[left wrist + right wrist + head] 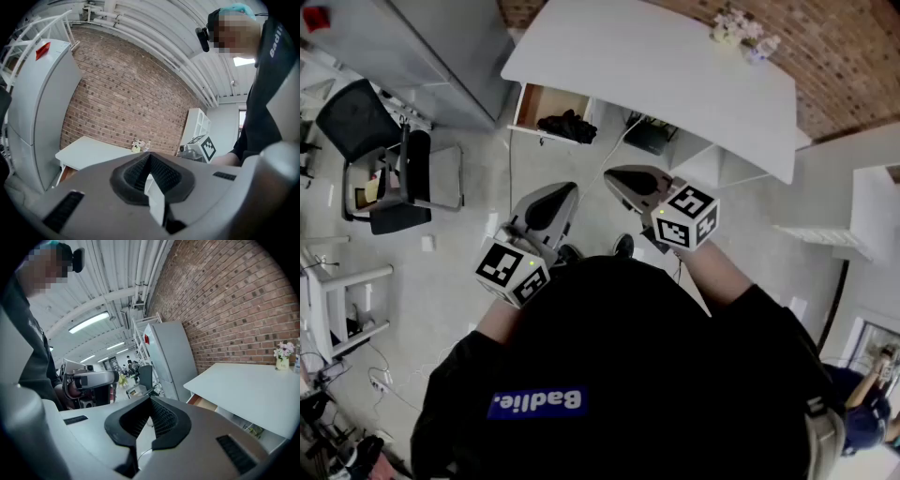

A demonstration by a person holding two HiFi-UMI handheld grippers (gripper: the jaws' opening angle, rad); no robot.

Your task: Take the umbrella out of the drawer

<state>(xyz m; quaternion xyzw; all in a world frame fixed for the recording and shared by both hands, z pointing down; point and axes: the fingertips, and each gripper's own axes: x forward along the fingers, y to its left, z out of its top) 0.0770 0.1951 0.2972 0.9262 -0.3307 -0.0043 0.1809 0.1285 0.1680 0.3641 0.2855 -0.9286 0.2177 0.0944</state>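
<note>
Well short of the open drawer (546, 101) holding the umbrella (567, 126), left gripper (562, 195) and right gripper (621, 178) hover, fingers pressed together, empty.

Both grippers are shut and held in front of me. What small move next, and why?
Probably step toward the white desk and ease the left gripper toward its open drawer, opening the jaws on the way: what looks like the dark umbrella lies there, far from both grippers.

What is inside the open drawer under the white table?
A dark bundle, probably the umbrella, lies in the drawer. The table top covers the drawer's back part.
</note>
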